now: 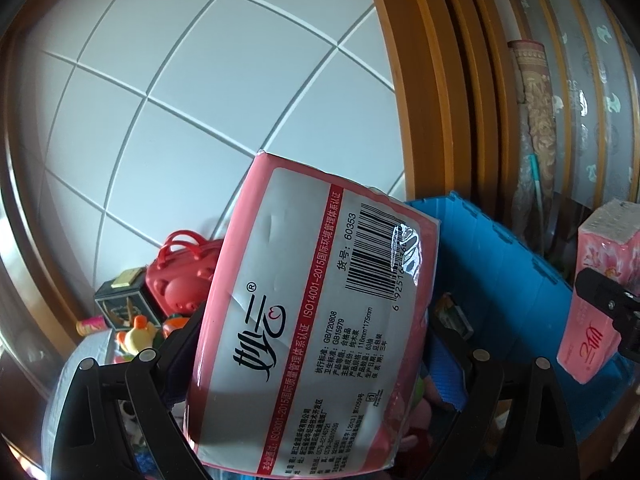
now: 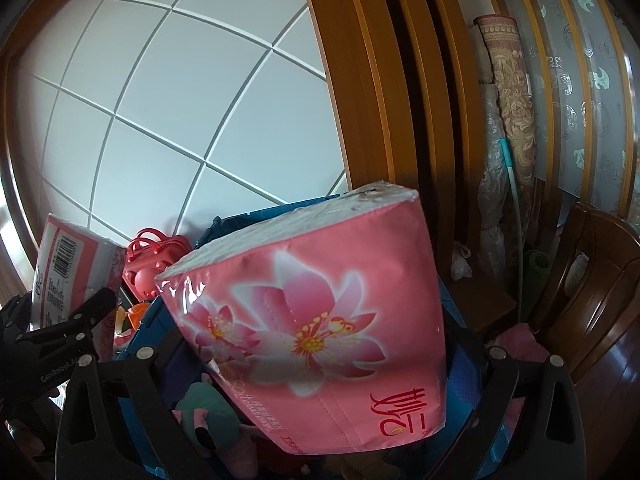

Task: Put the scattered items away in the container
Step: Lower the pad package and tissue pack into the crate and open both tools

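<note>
Printed on the back of the pink tissue pack (image 1: pixel 308 312) held in the left gripper (image 1: pixel 316 364): a barcode with 60353 beside it, "ISO14001-2015" on the red band, "GB/T20808", "GB15979", "116mm*175mm", and a black Chinese brand logo with an ® mark. Digits under the barcode only partly legible: "6 92516". On the flowered tissue pack (image 2: pixel 320 320) in the right gripper (image 2: pixel 320 360): the same logo in red, plus small script reading "soft". On the black gripper body at left (image 2: pixel 52 360): "GenRobot.AI".
</note>
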Demonstrator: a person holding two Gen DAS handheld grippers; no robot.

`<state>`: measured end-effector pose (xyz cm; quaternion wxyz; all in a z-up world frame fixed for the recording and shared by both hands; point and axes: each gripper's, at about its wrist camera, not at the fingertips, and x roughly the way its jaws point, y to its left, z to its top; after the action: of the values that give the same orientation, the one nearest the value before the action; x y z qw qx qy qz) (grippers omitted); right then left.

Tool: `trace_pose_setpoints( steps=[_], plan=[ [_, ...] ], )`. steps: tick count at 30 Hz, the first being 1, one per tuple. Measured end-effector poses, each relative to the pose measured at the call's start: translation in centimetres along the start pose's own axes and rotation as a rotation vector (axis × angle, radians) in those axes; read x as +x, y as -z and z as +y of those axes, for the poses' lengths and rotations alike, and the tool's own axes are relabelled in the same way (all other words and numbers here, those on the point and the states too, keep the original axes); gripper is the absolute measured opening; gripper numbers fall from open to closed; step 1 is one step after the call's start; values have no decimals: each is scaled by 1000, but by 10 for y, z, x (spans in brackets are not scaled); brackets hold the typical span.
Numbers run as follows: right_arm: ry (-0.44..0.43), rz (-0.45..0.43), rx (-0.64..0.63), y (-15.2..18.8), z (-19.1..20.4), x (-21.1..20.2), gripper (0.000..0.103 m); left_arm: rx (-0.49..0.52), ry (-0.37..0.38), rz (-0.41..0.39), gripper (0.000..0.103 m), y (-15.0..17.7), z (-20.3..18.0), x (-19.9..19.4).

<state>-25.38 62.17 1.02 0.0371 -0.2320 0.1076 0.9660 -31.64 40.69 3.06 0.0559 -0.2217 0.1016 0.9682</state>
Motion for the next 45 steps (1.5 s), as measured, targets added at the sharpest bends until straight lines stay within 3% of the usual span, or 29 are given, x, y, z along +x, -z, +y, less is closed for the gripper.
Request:
trace_pose_setpoints(
  steps=[10,45],
  plan=[
    [7,36,20,3,-9,16,101,-11,-1,14,95,3,-1,8],
    [27,76,-106,6,47,49,101,-18,1,33,96,11,7,21]
  ],
)
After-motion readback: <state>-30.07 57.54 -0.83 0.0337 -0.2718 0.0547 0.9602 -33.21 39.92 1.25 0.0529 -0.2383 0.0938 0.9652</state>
